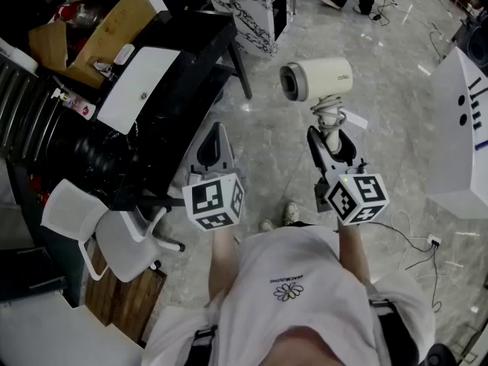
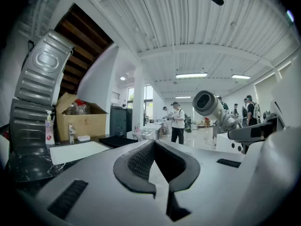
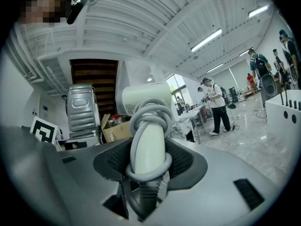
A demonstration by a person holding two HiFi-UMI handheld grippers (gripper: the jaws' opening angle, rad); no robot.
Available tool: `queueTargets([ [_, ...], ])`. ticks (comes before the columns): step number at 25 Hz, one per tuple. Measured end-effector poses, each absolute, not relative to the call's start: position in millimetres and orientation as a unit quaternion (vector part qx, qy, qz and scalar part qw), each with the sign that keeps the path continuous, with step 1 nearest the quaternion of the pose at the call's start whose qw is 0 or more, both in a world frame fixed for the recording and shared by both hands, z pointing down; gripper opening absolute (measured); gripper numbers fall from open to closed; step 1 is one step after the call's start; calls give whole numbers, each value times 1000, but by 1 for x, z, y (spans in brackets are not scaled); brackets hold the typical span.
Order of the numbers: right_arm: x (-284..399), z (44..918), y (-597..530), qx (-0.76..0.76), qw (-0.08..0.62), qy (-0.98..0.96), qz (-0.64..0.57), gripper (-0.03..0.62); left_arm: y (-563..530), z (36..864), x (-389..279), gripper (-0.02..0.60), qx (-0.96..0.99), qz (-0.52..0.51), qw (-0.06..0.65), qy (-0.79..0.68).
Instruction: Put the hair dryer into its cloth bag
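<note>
Right gripper (image 1: 328,145) clamps dryer (image 1: 319,79) handle, frame upper right; handle in line with jaws, barrel crosswise, nozzle left. Left gripper (image 1: 216,132) clenched, empty, beside. Bag unseen.

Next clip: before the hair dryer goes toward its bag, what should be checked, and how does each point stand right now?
1. Right gripper grips the hair dryer by its handle: ok.
2. Cord wound round the handle, no loop dangling: ok.
3. Left gripper free to help: ok, jaws together with nothing between them.
4. Dryer apart from the black table: ok, held up over the floor.
5. Cloth bag found and open: cannot tell, none shows in any view.
</note>
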State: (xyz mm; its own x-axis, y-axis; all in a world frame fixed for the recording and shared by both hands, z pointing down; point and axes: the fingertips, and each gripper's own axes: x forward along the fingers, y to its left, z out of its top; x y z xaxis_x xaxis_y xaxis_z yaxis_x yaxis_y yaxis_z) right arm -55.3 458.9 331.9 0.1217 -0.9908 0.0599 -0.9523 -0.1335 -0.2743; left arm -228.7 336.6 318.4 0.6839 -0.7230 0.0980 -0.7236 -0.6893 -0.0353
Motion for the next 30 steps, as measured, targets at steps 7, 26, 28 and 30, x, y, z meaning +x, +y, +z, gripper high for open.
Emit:
queueTargets([
  [7, -52, 335, 456, -744, 87, 653, -116, 206, 332, 324, -226, 17, 917, 58, 3, -394],
  [26, -5, 345, 423, -722, 92, 676, -116, 206, 300, 340, -188, 17, 905, 66, 4, -421],
  [28, -3, 347, 417, -717, 92, 681, -115, 206, 295, 344, -186, 17, 903, 65, 6, -425],
  [30, -1, 345, 406, -711, 88, 689, -111, 206, 284, 343, -183, 17, 900, 58, 9, -431],
])
